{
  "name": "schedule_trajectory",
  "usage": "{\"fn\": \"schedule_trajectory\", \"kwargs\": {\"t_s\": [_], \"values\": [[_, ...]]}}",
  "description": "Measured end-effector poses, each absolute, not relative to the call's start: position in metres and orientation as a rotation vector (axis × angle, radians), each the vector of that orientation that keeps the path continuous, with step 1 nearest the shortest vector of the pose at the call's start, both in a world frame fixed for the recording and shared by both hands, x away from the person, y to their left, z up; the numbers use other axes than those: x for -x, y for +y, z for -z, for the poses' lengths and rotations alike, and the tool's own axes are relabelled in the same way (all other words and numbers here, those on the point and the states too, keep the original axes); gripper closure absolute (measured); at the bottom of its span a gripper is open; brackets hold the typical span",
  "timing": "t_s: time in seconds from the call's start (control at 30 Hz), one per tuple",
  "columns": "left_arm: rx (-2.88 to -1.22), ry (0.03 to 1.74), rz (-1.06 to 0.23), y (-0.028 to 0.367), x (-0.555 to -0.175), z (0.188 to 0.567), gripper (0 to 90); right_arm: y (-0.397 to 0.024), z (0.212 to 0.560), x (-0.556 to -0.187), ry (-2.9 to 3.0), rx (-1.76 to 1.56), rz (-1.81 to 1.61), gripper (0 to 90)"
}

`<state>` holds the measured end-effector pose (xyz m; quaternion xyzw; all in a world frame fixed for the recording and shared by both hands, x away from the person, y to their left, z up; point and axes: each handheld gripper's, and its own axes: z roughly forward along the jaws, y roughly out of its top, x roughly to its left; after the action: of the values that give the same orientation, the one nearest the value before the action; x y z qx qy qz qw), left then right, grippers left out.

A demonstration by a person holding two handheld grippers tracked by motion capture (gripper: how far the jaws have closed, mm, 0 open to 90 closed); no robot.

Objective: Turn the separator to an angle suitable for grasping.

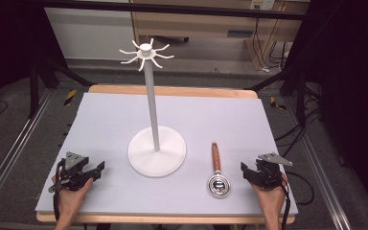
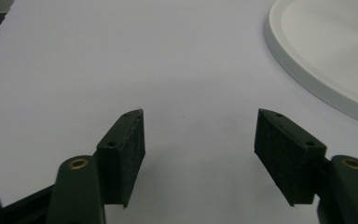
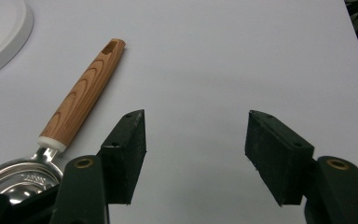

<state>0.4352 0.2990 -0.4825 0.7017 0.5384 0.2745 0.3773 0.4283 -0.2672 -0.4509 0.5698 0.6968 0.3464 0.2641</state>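
Glossy metal scoop with a smooth wooden handle; matt white plastic stand.

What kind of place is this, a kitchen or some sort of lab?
Probably a lab or recording rig, not a kitchen: a person holds cabled grippers, the left gripper and right gripper, over a plain table, with metal framing and loose cables around it.

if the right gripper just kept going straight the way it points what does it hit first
Likely nothing: ahead of the open right gripper lies only bare mat. The wooden-handled scoop lies off to its left, clear of that line.
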Motion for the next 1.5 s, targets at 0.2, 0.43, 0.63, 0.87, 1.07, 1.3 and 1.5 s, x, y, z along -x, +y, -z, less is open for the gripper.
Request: {"fn": "schedule_trajectory", "kwargs": {"t_s": [0.2, 0.43, 0.63, 0.87, 1.07, 1.3, 1.5], "values": [[-1.778, 1.377, -0.708, 0.300, -0.434, 0.482, 27.5, -0.260, 0.448, -0.426, 1.908, -1.531, -0.930, 40.9], [-1.801, 1.370, -0.728, 0.298, -0.434, 0.483, 25.6, -0.242, 0.439, -0.426, 1.960, -1.537, -0.929, 45.8], [-1.800, 1.373, -0.728, 0.298, -0.434, 0.483, 25.0, -0.229, 0.432, -0.429, 1.982, -1.494, -0.961, 47.8], [-1.830, 1.370, -0.729, 0.296, -0.435, 0.483, 24.4, -0.217, 0.430, -0.432, 1.981, -1.442, -0.946, 46.8], [-1.840, 1.365, -0.736, 0.295, -0.435, 0.483, 24.4, -0.206, 0.433, -0.440, 2.042, -1.508, -0.911, 50.6], [-1.840, 1.364, -0.730, 0.295, -0.435, 0.483, 24.4, -0.191, 0.437, -0.456, 2.064, -1.552, -0.865, 56.2], [-1.843, 1.361, -0.733, 0.295, -0.435, 0.483, 24.6, -0.183, 0.446, -0.467, 2.077, -1.593, -0.842, 60.3]]}}
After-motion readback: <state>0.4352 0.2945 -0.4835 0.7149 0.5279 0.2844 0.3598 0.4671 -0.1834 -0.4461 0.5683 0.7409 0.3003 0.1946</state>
